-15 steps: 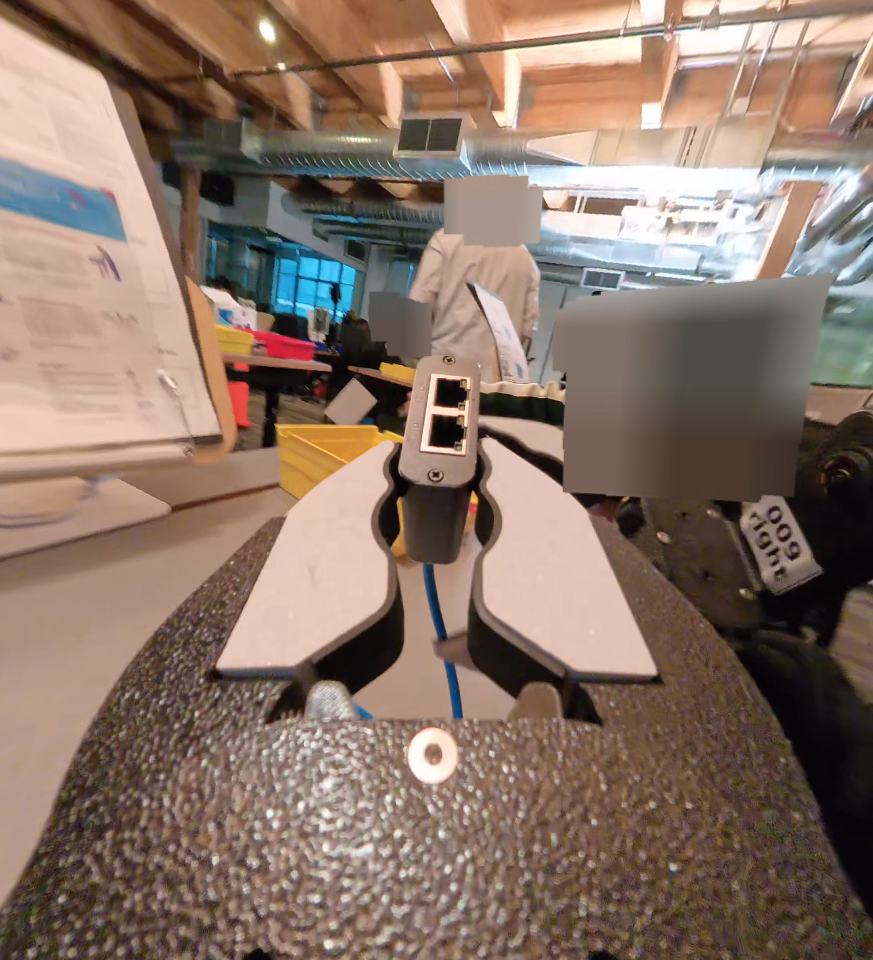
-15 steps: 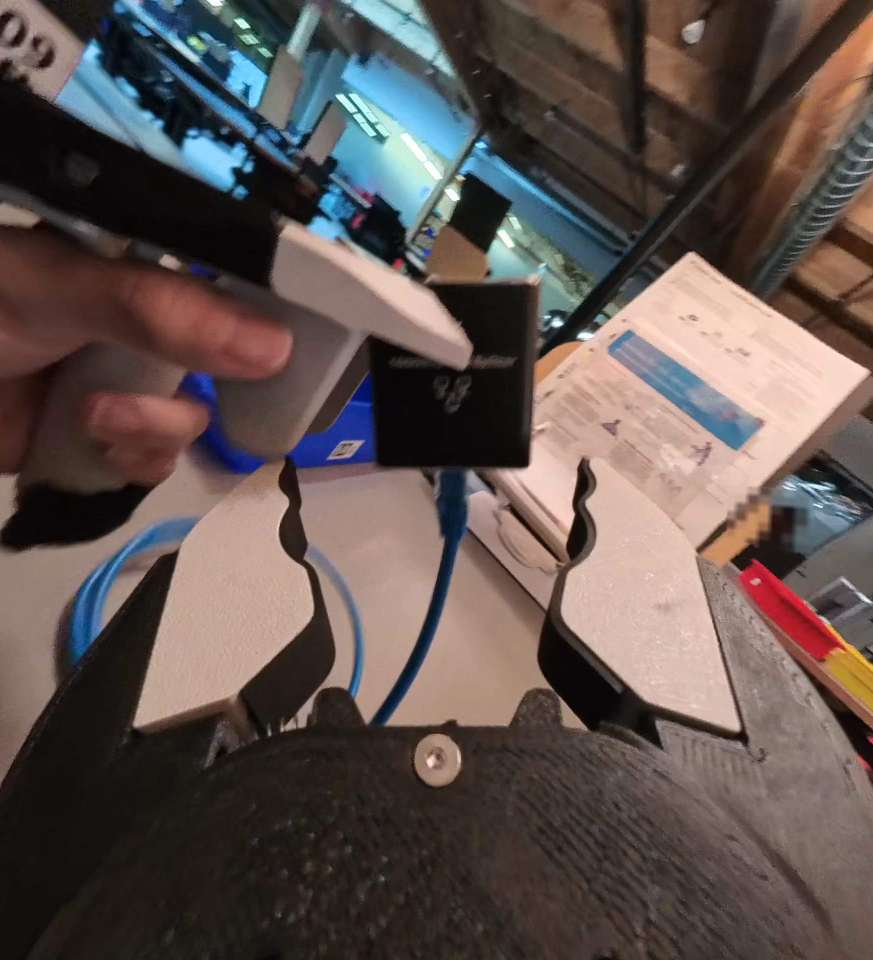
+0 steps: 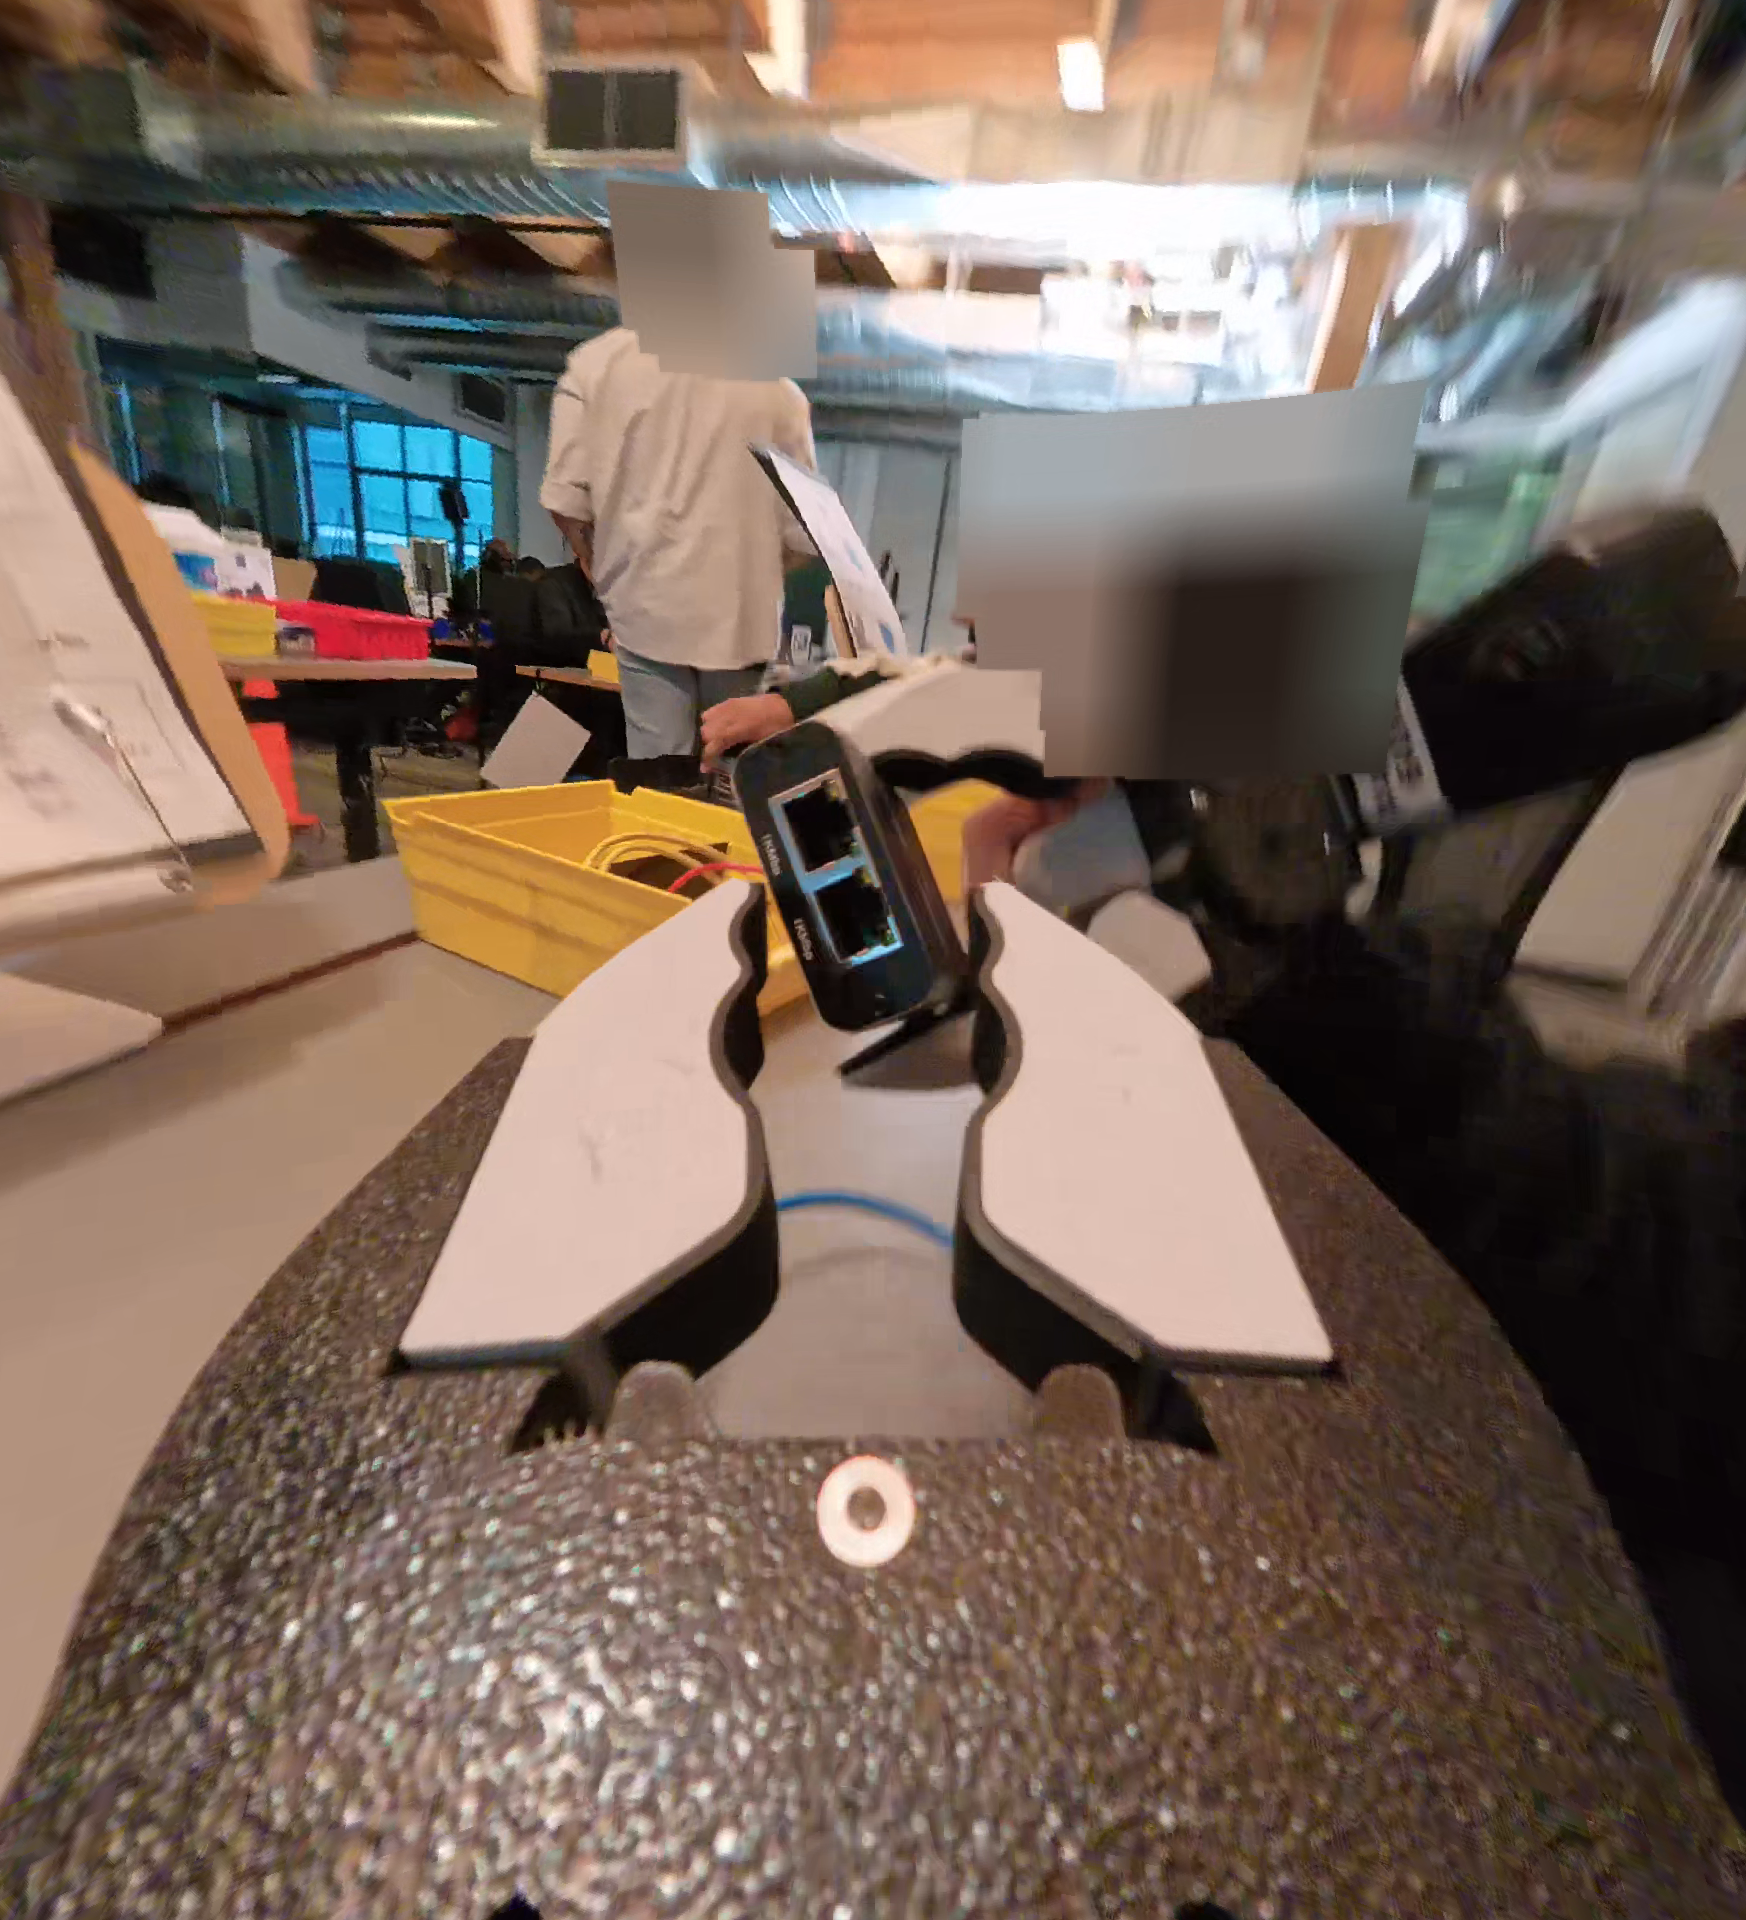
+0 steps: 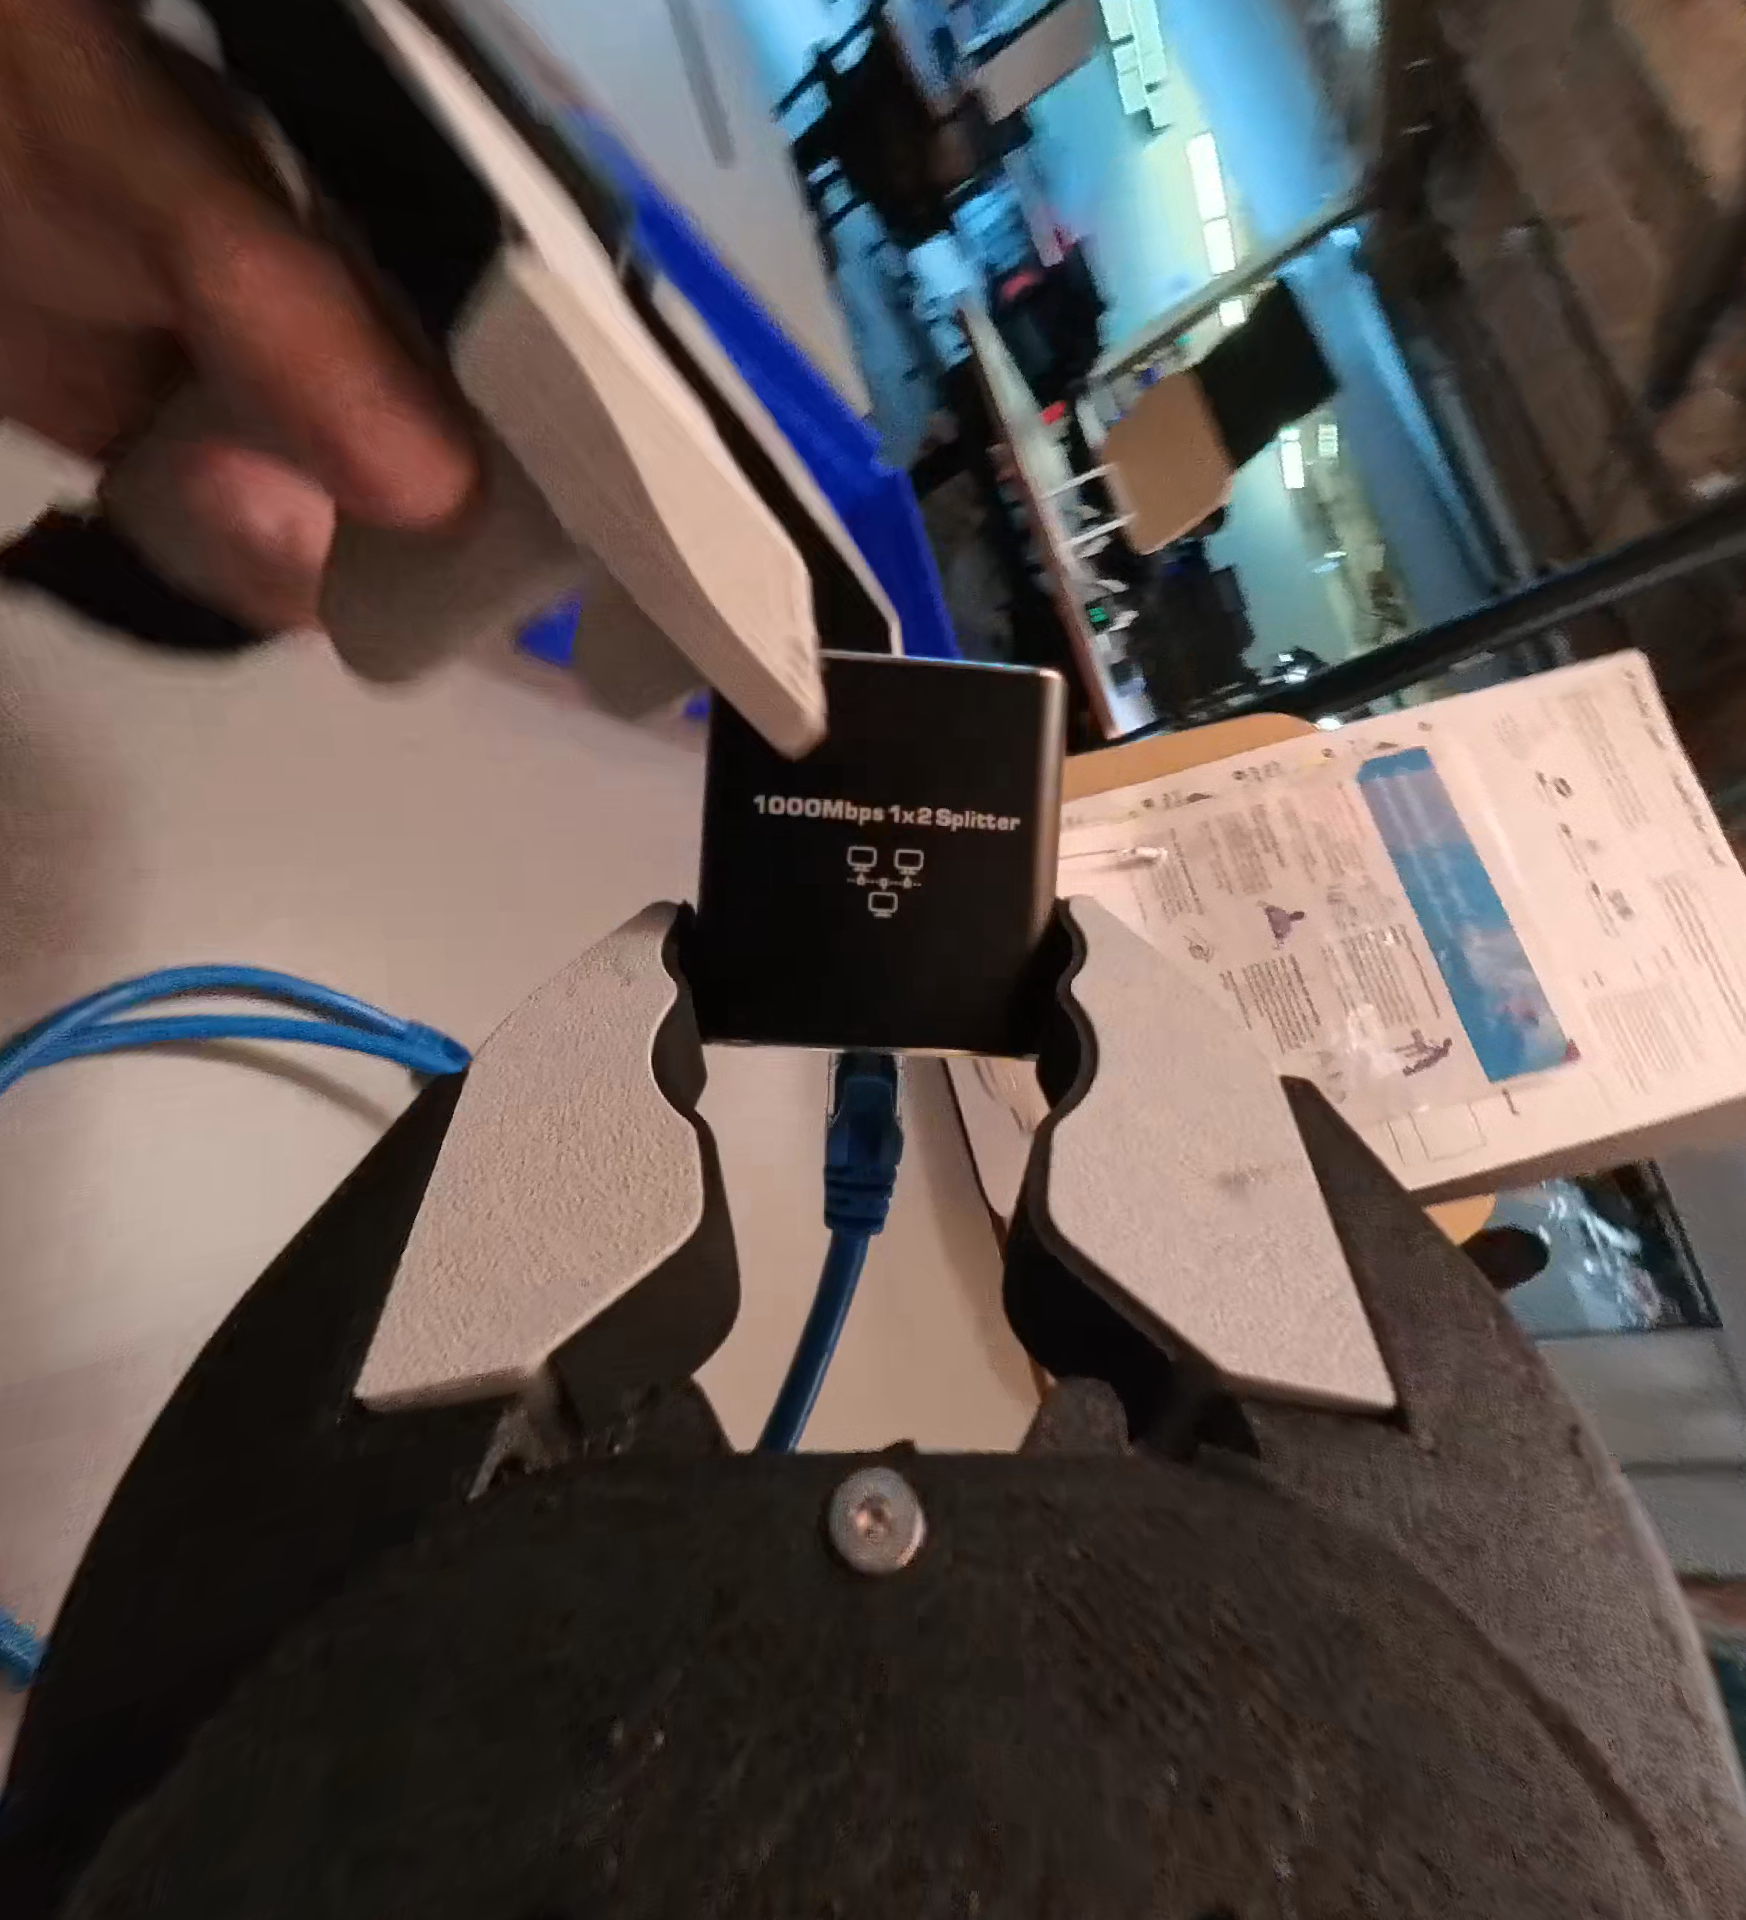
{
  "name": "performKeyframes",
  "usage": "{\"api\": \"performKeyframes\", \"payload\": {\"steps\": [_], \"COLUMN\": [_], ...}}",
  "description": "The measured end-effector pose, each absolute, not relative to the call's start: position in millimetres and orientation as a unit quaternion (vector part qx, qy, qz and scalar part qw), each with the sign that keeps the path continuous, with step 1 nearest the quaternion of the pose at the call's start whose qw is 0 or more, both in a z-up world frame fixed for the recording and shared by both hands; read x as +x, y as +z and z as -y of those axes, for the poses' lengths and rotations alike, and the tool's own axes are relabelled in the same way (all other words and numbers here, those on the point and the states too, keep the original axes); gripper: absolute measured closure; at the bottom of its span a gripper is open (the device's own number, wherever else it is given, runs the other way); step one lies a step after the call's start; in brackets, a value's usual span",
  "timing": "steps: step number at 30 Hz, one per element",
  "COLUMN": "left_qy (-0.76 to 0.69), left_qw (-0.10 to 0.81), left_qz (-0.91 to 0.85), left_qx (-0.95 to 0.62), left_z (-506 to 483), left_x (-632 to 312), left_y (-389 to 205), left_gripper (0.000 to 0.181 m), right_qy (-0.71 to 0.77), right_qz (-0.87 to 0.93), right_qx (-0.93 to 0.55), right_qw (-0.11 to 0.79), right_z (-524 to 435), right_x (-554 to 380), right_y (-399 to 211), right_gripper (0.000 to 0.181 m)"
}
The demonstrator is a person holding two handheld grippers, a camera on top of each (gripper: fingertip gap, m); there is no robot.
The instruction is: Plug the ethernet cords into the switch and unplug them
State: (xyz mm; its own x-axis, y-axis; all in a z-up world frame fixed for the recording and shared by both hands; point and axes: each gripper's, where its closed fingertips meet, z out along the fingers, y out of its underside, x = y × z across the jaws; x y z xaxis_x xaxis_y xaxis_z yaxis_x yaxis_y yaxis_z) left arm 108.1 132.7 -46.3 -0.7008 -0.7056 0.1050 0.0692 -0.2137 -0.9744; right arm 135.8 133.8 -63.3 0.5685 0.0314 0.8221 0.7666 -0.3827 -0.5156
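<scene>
We work over a pale grey surface (image 4: 173,852), where a yellow plastic bin (image 3: 526,883) holding loose wires sits beyond our left tool and a propped white printed sheet (image 4: 1471,935) stands to one side. A long blue ethernet cord (image 4: 100,1029) loops across the surface and runs up into the underside of the small black box-shaped switch (image 4: 879,862), its blue plug (image 4: 861,1132) seated there. Our right tool (image 4: 874,966) is clamped on the lower sides of the switch, holding it off the surface. Our left tool (image 3: 864,935) stands apart, its fingers either side of the switch without gripping; one white finger (image 4: 640,457) touches the top corner of the switch in the right view. Two empty ports (image 3: 833,873) face the left tool. We judge this a handover of the switch; next the left tool should withdraw and fetch a free plug for an empty port.
</scene>
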Motion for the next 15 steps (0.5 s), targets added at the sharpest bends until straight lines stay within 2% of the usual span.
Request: {"api": "performKeyframes", "payload": {"steps": [3,6,9,15], "left_qy": [-0.649,-0.567,-0.528,-0.517], "left_qw": [0.350,0.415,0.431,0.434], "left_qz": [-0.635,-0.691,-0.717,-0.723], "left_qx": [-0.231,-0.171,-0.143,-0.147], "left_z": [-139,-129,-111,-100], "left_x": [105,103,106,113], "left_y": [-55,-71,-85,-98], "left_gripper": [0.121,0.110,0.106,0.106], "right_qy": [-0.318,-0.266,-0.217,-0.177], "right_qz": [0.384,0.449,0.474,0.482], "right_qx": [-0.778,-0.801,-0.810,-0.811], "right_qw": [0.380,0.293,0.267,0.282], "right_z": [-116,-102,-101,-109], "right_x": [134,133,128,120], "right_y": [-82,-95,-101,-109], "right_gripper": [0.118,0.118,0.118,0.118]}}
